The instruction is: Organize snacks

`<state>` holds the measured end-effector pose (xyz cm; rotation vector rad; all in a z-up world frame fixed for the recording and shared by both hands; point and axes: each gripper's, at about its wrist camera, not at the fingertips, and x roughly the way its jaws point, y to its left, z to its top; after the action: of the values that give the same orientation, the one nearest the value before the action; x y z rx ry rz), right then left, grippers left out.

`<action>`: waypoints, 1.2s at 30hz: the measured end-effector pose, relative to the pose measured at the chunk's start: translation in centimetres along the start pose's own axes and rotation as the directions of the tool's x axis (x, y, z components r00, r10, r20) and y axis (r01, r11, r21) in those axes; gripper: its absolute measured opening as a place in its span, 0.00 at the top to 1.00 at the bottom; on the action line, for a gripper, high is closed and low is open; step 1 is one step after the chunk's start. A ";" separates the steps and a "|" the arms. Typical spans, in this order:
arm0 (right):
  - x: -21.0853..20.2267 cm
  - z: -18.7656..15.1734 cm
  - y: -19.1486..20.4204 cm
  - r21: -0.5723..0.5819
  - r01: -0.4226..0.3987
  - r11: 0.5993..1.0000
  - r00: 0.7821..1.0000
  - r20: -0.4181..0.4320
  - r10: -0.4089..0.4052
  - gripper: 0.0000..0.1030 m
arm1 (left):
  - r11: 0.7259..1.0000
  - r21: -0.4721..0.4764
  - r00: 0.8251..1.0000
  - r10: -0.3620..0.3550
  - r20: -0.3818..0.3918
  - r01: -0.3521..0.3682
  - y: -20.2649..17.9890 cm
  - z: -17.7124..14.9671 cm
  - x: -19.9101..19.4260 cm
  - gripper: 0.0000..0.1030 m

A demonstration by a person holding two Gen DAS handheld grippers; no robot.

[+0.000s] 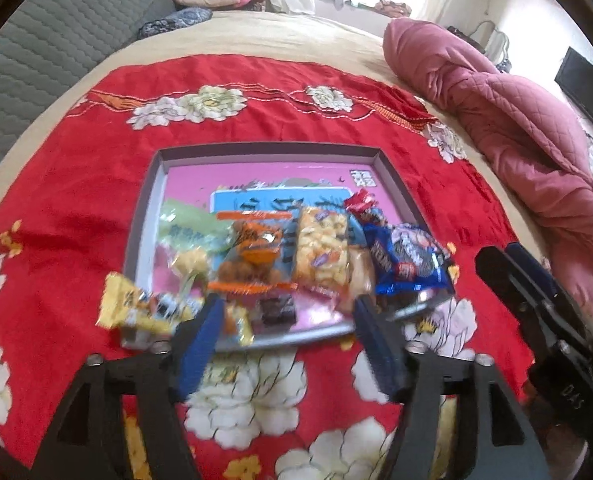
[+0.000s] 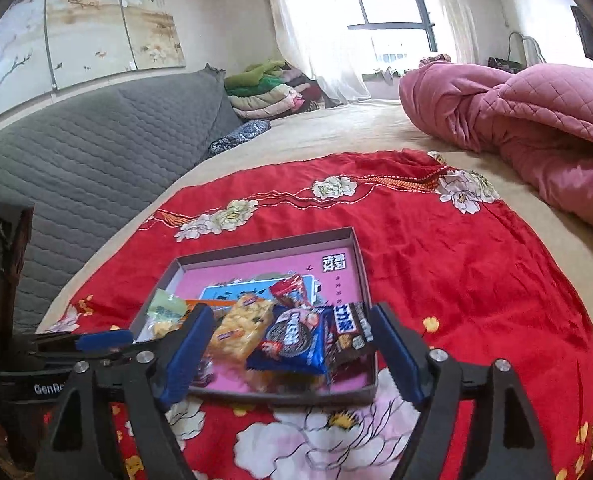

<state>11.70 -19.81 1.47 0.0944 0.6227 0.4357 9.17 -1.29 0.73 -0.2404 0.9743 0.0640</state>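
Shallow box (image 1: pixel 152 200) on red cloth (image 1: pixel 76 168), nearly all snacks piled inside. At left, yellow packet (image 1: pixel 128 304) overhanging the near rim, seemingly left to tuck in. Left claw (image 1: pixel 288 344) wide, empty. At right, blue biscuit pack (image 2: pixel 292 340) in. Right claw (image 2: pixel 292 360) wide, empty.

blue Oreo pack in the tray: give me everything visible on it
The blue Oreo pack is a glossy plastic wrapper with a cookie picture, white lettering and crimped ends. It looks sealed. It lies tilted on other snacks at the near right of the shallow tray, against a rice-crisp bar and a dark chocolate pack. Neither gripper touches it.
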 end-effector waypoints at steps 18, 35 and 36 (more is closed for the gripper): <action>-4.1 -4.5 1.1 0.017 0.090 0.996 0.989 -0.121 -0.088 0.02 | 0.998 -0.009 0.997 0.057 -0.059 -0.058 0.2 -6.4 -2.4 0.28; -4.4 -6.1 3.1 -0.087 0.083 0.993 0.984 -0.153 -0.096 0.02 | 0.998 0.003 0.995 0.065 -0.077 -0.065 0.2 -6.9 -2.2 0.28; -4.4 -6.1 3.0 -0.083 0.085 0.993 0.983 -0.154 -0.097 0.02 | 0.998 0.002 0.995 0.063 -0.079 -0.063 0.2 -6.9 -2.1 0.28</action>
<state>3.85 -19.16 -0.48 -0.0414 0.7622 0.3803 2.34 -2.58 -1.27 -0.2141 1.0607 0.1133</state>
